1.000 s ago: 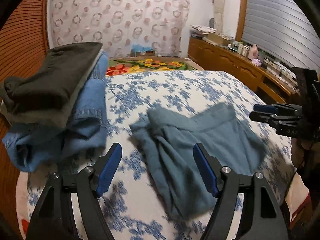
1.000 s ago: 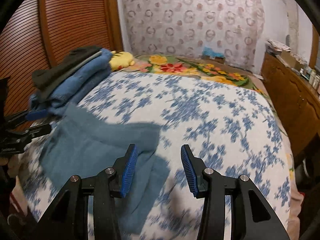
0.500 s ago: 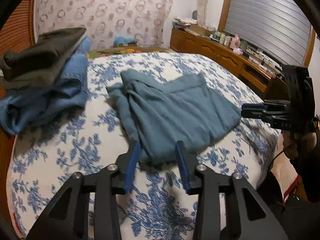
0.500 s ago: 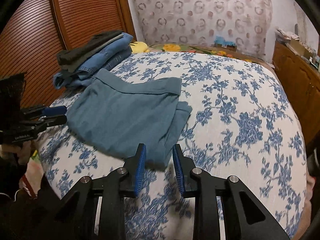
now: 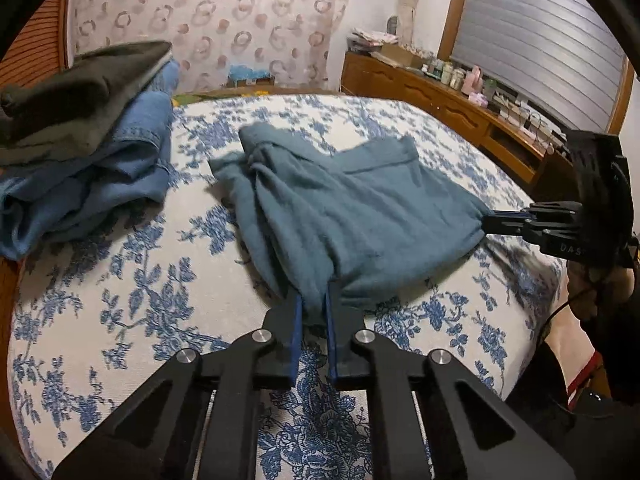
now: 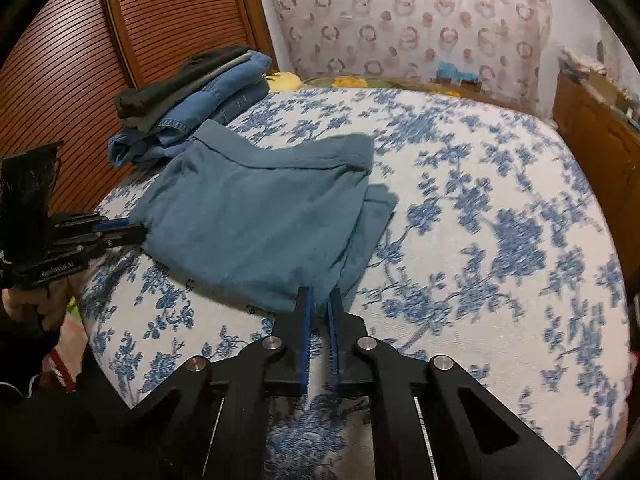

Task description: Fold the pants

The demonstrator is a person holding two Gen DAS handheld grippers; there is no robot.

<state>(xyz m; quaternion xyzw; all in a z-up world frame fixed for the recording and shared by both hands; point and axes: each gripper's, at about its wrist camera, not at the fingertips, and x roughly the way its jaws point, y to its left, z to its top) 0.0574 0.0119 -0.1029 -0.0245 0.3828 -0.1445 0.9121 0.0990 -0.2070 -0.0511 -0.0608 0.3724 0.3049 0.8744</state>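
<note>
The teal pants lie crumpled on the blue-flowered bedspread, filling the middle of the left wrist view and the centre-left of the right wrist view. Both grippers have just been closing, and each now pinches cloth at the pants' near edge. The left gripper is pressed together on a gathered bunch of fabric at the lower centre of its own frame. The right gripper is clamped on a corner at the lower centre of its own frame; in the left wrist view it enters from the right edge, biting the pants' right-hand tip.

The relation that matters: the two pinched points sit at opposite ends of the near hem, so the line between them runs across the frame, and the rest of the garment, with its waistband, stretches away toward the top of the picture. I judge that any fold has to carry this held edge up and over, away from the cameras.

A stack of folded jeans with a dark garment on top sits at the upper left, just beside the pants.
</note>
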